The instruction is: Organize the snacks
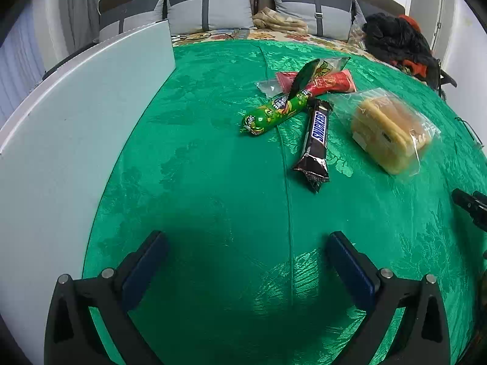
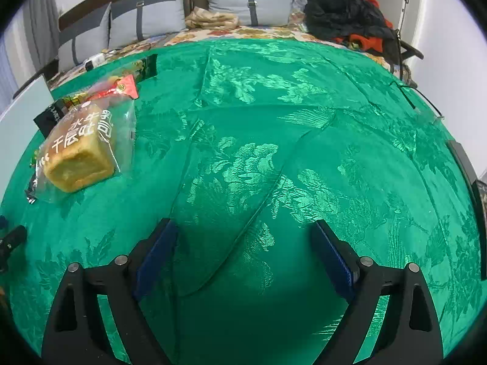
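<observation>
Both hand-held grippers, left (image 1: 243,261) and right (image 2: 243,249), are hovering released and empty while the snacks (image 1: 316,121) are lying bunched on the green-covered bench (image 1: 213,182), so sorting is seemingly not begun.

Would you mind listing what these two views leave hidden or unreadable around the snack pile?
- Red packet, left wrist view: the green sausage and another wrapper lie across it, hiding its print.
- Snickers bar, right wrist view: mostly hidden behind the bagged bread.
- White board, left wrist view: cut off by the frame edge, so its extent is unknown.
- Dark object, right wrist view: cropped at the right edge, unidentifiable.
</observation>
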{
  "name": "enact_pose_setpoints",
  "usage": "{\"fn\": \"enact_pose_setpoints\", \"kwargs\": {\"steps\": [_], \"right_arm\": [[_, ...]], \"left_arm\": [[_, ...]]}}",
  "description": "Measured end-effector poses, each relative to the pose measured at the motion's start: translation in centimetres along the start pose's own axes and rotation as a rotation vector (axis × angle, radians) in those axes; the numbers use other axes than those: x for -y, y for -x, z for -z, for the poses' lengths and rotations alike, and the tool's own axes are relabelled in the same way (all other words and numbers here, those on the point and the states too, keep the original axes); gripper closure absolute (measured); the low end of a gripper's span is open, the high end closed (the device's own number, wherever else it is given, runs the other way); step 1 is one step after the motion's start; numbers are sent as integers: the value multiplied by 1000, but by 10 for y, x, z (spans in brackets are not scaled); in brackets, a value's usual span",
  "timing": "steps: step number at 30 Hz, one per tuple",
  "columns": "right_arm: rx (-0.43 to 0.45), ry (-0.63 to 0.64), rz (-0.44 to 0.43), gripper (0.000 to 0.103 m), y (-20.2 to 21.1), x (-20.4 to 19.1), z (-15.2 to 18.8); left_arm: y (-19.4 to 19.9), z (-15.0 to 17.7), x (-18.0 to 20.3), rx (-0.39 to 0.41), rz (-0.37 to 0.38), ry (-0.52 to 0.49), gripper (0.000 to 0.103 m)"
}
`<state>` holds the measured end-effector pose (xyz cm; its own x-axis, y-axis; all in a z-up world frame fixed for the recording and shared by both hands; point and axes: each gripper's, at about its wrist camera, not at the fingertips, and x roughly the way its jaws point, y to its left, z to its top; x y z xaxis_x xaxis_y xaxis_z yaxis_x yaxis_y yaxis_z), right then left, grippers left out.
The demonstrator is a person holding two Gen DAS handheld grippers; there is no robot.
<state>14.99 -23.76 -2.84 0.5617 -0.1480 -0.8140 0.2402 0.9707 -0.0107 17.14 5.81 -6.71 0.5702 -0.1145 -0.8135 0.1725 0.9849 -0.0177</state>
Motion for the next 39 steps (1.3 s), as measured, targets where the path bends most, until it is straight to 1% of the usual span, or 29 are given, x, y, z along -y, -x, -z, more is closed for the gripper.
{"fn": "enact_pose_setpoints", "kwargs": {"steps": [11, 12, 16, 20, 39], "right_arm": [[-1, -1, 1, 9, -2, 0, 0], [-3, -5, 1, 7, -2, 1, -1], [-8, -6, 3, 7, -14, -2, -16], [-6, -7, 0, 5, -21, -3, -23], [-5, -10, -3, 5, -21, -3, -23]], "left_arm": [[-1, 0, 0, -1, -7, 1, 0], [-3, -3, -1, -5, -9, 3, 0], [-16, -22, -3, -1, -26, 23, 0], [-30, -43, -2, -2, -30, 33, 0], [-30, -43, -3, -2, -30, 32, 0]]}}
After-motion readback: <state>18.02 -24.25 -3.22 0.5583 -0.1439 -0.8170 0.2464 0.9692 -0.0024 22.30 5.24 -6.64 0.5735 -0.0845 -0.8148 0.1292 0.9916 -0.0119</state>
